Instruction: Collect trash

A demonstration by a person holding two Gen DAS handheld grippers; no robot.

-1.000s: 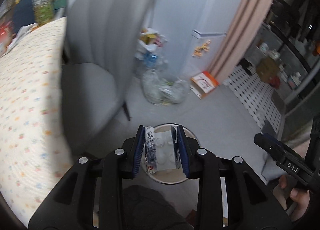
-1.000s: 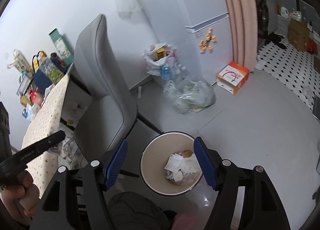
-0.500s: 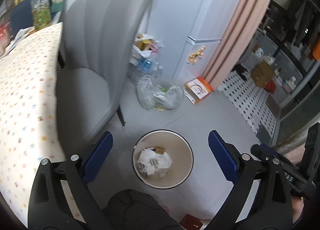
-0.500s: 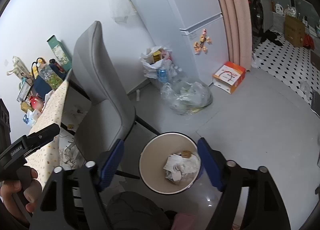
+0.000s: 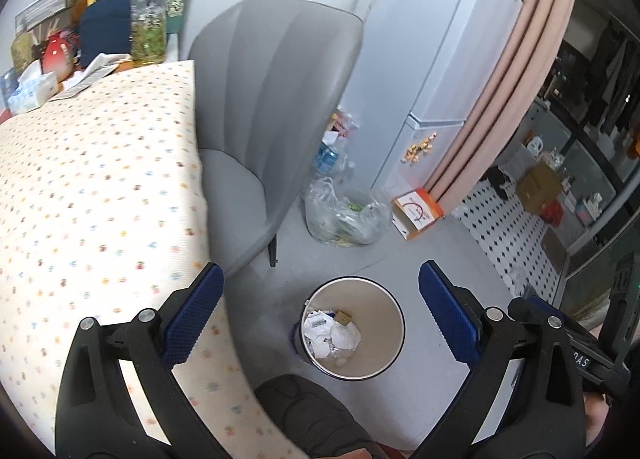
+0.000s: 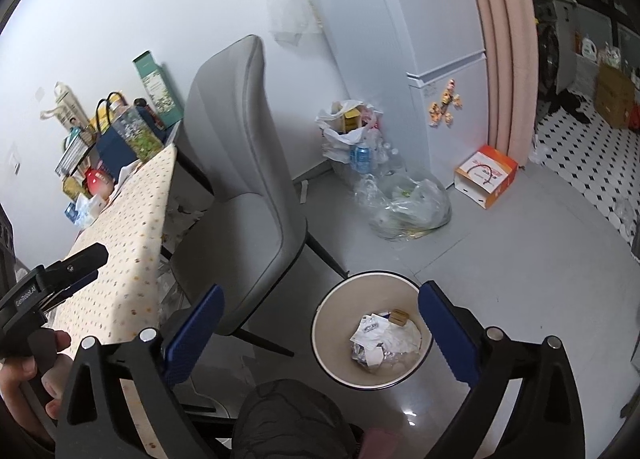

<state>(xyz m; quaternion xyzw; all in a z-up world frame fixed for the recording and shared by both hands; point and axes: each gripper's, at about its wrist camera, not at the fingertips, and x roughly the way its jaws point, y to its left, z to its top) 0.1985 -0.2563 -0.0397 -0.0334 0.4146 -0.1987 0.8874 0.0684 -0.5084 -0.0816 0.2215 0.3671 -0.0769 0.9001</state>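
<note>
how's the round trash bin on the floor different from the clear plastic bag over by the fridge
The trash bin is a rigid, opaque round container, cream inside with a dark rim, standing upright and open-topped. The clear plastic bag is soft, see-through and slumped on the floor. The trash bin shows crumpled white paper; the clear plastic bag shows greenish scraps. Both sit on the grey floor holding waste.

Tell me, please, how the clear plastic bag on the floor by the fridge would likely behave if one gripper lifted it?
The clear plastic bag is thin and crumpled, so it would probably sag and change shape. Its film looks glossy, so it may slip between fingers. It seems loosely filled, so likely light.
</note>
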